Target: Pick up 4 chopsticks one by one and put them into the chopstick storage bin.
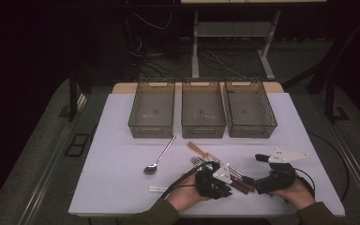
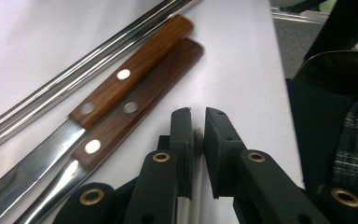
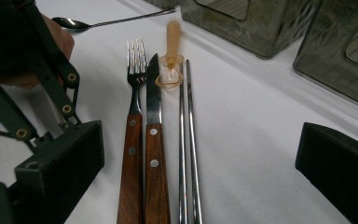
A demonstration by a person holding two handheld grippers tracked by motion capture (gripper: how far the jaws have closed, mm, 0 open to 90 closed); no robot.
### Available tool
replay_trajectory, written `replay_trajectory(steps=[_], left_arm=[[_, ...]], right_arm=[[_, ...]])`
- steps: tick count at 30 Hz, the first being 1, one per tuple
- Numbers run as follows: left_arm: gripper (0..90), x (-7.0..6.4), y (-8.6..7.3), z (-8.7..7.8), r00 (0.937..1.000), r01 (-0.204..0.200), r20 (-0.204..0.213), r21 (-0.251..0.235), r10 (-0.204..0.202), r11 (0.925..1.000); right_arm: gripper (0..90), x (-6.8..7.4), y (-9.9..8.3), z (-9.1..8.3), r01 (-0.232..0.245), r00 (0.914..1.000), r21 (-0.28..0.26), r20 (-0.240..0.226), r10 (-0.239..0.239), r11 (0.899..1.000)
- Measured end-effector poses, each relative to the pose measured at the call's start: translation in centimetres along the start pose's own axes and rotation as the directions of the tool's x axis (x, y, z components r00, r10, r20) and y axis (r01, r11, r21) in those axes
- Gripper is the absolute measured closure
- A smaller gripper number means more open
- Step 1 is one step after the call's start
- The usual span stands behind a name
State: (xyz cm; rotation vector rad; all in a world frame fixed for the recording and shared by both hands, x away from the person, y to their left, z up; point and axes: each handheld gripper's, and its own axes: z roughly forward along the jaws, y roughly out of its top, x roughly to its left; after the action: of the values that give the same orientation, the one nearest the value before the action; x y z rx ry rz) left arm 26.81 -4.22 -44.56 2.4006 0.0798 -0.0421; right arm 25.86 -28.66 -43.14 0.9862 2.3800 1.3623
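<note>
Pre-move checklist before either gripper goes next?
1. Left gripper has a grip: ok. The jaws are nearly closed on the white chopsticks.
2. Both white sticks are caught: cannot tell.
3. Right gripper is open: ok. The jaws stand wide apart above the handles.
4. Right gripper lines up on a single item: not ok. The fork, knife and metal chopsticks lie packed side by side between its jaws.
5. The three bins are free: ok, they look empty.
6. Hands are clear of each other: not ok, the grippers sit close together.
</note>
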Motion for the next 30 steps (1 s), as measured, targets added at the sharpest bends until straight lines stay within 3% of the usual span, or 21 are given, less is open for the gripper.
replay_trajectory(steps=[7, 8, 13, 14, 15, 19, 20, 21, 24, 25, 30], left_arm=[[81.6, 0.6, -0.5, -0.4, 0.9990, 0.033, -0.030, -0.013, -0.033, 0.9994], [81.6, 0.8, -0.6, -0.6, 0.9993, 0.019, -0.033, 0.002, -0.019, 0.9998], [81.6, 1.4, -1.2, -1.1, 0.9954, 0.067, -0.068, -0.018, -0.068, 0.9976], [81.6, 1.6, -1.3, -1.3, 0.9962, 0.051, -0.071, -0.001, -0.051, 0.9987], [81.6, 1.6, -1.3, -1.3, 0.9937, 0.079, -0.078, -0.023, -0.081, 0.9966], [81.3, 1.7, -1.4, -1.3, 0.9936, 0.081, -0.076, -0.026, -0.083, 0.9964], [81.1, 1.8, -1.4, -1.5, 0.9957, 0.059, -0.072, 0.000, -0.058, 0.9983], [80.9, 1.7, -1.5, -1.3, 0.9926, 0.094, -0.074, -0.033, -0.096, 0.9950], [79.1, 1.9, -1.6, -1.7, 0.9933, 0.089, -0.072, -0.027, -0.090, 0.9957], [77.6, 1.9, -1.7, -1.8, 0.9909, 0.111, -0.072, -0.051, -0.114, 0.9925], [72.6, 2.3, -2.0, -3.0, 0.9870, 0.133, -0.079, -0.084, -0.140, 0.9875]], right_arm=[[1.3, 0.0, 0.0, 0.0, 0.001, 1.0000, -0.002, 0.001, -0.001, 1.000], [1.3, 0.0, 0.0, 0.0, 0.001, 1.0000, 0.001, 0.002, -0.001, 1.000], [1.3, 0.0, 0.0, -0.1, -0.006, 1.0000, -0.001, 0.003, 0.006, 1.000], [1.3, 0.0, 0.0, -0.1, -0.008, 1.0000, -0.004, 0.003, 0.008, 1.000], [1.3, 0.0, 0.0, -0.1, -0.007, 1.0000, -0.004, 0.003, 0.007, 1.000], [1.3, 0.0, 0.0, 0.0, -0.007, 1.0000, -0.001, 0.001, 0.007, 1.000], [1.3, 0.0, 0.0, 0.0, -0.007, 1.0000, -0.001, 0.001, 0.008, 1.000], [1.3, 0.1, 0.0, -0.1, -0.010, 0.9999, -0.001, 0.002, 0.010, 1.000], [1.3, 0.1, 0.0, -0.1, -0.010, 1.0000, -0.002, 0.000, 0.010, 1.000], [1.3, 0.0, 0.0, -0.1, -0.008, 1.0000, -0.003, 0.000, 0.008, 1.000], [1.3, 0.0, 0.0, -0.1, -0.006, 1.0000, -0.005, 0.000, 0.006, 1.000]])
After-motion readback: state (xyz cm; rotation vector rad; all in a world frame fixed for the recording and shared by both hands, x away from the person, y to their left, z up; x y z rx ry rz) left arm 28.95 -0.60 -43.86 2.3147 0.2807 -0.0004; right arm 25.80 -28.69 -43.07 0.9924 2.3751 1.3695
